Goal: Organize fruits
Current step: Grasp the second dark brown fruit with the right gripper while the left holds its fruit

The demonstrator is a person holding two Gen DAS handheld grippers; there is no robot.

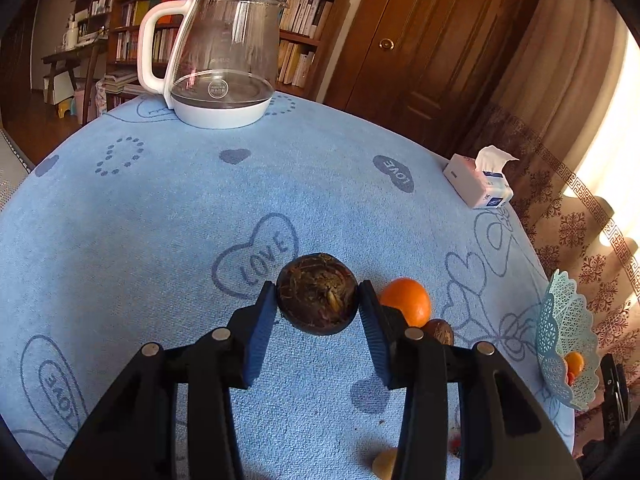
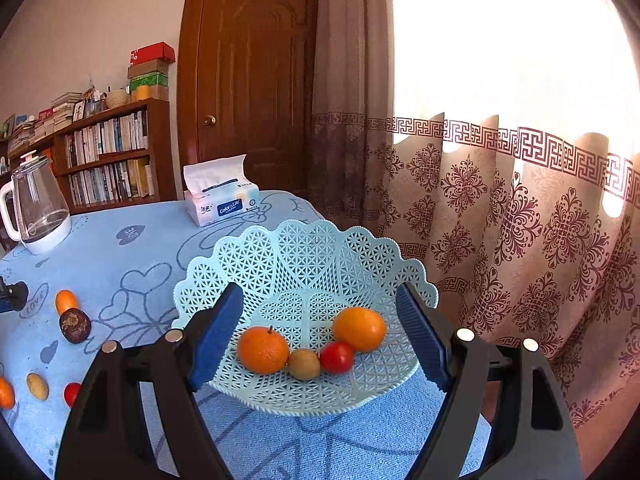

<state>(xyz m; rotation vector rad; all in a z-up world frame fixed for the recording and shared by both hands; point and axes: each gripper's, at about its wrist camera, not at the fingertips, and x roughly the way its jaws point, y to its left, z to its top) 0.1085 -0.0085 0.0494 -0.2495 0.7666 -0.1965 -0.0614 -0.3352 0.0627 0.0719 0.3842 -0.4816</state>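
Observation:
My left gripper (image 1: 318, 300) is shut on a dark brown round fruit (image 1: 317, 294) and holds it just above the blue tablecloth. An orange (image 1: 407, 301) and another brown fruit (image 1: 440, 331) lie just right of it. My right gripper (image 2: 320, 322) is open and empty, over the light blue lattice basket (image 2: 304, 256). The basket holds two oranges (image 2: 263, 350) (image 2: 359, 329), a small tan fruit (image 2: 304, 364) and a small red fruit (image 2: 337, 357). The basket also shows in the left wrist view (image 1: 564, 336).
A glass kettle (image 1: 218, 56) stands at the table's far side and a tissue pack (image 1: 480, 182) at its right edge. Loose fruits lie left of the basket: an orange (image 2: 66, 301), a dark fruit (image 2: 75, 325), a tan one (image 2: 37, 386), a red one (image 2: 72, 394).

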